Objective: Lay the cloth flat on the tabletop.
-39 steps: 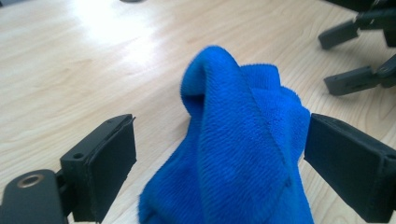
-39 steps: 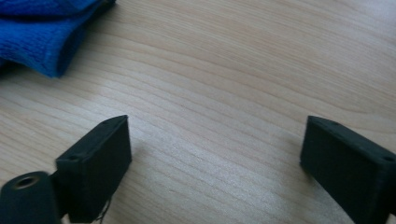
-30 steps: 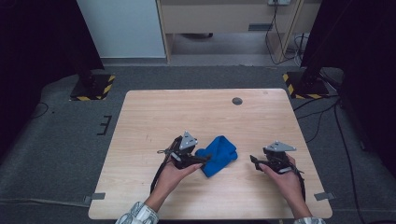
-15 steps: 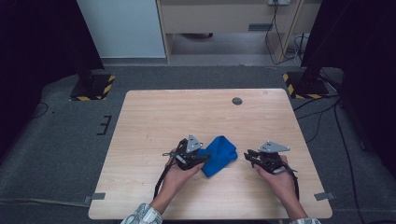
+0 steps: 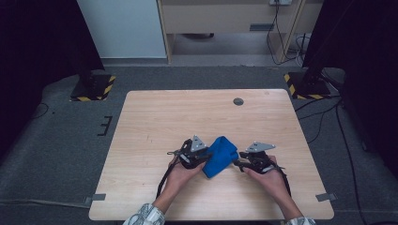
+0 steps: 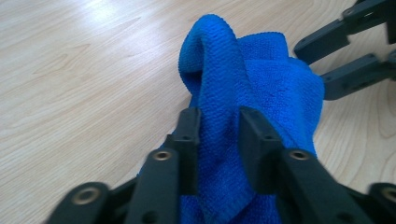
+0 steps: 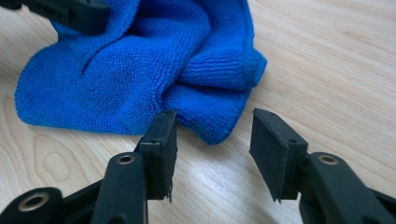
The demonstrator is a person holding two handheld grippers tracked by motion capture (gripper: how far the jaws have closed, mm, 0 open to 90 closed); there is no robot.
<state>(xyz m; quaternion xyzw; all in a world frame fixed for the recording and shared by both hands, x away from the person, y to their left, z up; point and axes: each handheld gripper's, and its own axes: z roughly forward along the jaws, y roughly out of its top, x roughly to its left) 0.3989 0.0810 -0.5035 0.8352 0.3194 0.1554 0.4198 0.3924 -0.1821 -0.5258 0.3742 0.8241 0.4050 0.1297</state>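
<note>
Both hands drawn inward since the earlier frame, high view: blue cloth lower centre of desk, left claw view: left claw just closing, clenched on a raised cloth fold, right claw view: right claw just opening, released, cloth corner just beyond.

Light wooden table; crumpled blue cloth lying near front edge

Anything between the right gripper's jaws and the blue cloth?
Nothing but bare table: in the right gripper view, the right gripper stands open just short of the blue cloth, whose nearest corner points into the gap.
</note>
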